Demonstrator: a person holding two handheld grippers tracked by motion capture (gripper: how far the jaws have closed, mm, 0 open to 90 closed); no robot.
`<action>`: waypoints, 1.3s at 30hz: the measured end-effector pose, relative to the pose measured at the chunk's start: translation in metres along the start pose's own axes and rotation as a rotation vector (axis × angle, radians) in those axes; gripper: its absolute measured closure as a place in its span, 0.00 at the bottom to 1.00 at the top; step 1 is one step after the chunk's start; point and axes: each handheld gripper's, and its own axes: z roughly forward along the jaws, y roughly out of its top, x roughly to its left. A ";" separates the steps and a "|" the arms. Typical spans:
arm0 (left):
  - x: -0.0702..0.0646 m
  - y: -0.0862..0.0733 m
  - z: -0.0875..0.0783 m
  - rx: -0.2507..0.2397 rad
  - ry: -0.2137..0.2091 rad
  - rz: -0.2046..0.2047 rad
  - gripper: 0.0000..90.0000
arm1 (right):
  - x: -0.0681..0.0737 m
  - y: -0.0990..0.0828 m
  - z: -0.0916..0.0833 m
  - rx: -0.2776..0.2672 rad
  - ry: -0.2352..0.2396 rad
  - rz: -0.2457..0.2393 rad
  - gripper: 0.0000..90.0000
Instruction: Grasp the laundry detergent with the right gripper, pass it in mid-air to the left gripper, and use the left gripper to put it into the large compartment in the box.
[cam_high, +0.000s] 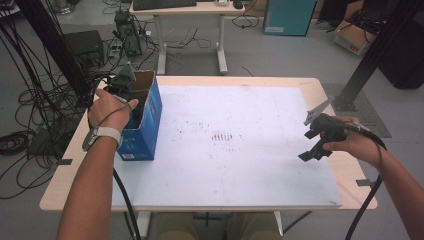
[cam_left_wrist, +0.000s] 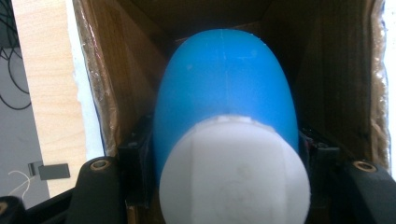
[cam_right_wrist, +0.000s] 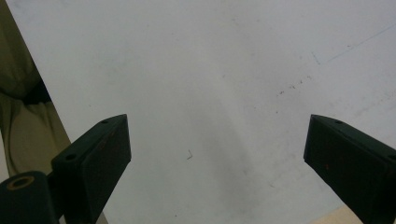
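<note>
Blue bottle (cam_left_wrist: 224, 93) inside cardboard box (cam_high: 145, 117)

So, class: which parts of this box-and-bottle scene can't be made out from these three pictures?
- High view: the left gripper tips, sunk in the blue box; the hand and box wall hide them.
- Left gripper view: the blue bottle hides the box floor; its white cap is cut off by the bottom edge.
- High view: print on the box is too small to read.

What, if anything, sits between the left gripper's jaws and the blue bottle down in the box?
Nothing visible. The left gripper is already shut on the blue bottle near its white cap, inside the open cardboard box; the box walls flank it.
</note>
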 end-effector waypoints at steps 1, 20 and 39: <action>0.000 0.000 0.000 0.000 -0.002 -0.002 0.41 | 0.000 0.000 0.000 -0.001 0.001 0.000 0.08; 0.002 0.000 0.002 -0.002 -0.045 -0.009 0.30 | -0.001 -0.003 -0.003 -0.002 -0.002 0.007 0.08; 0.005 -0.002 -0.017 -0.034 -0.091 0.037 0.21 | 0.001 -0.006 -0.010 0.009 -0.016 0.004 0.08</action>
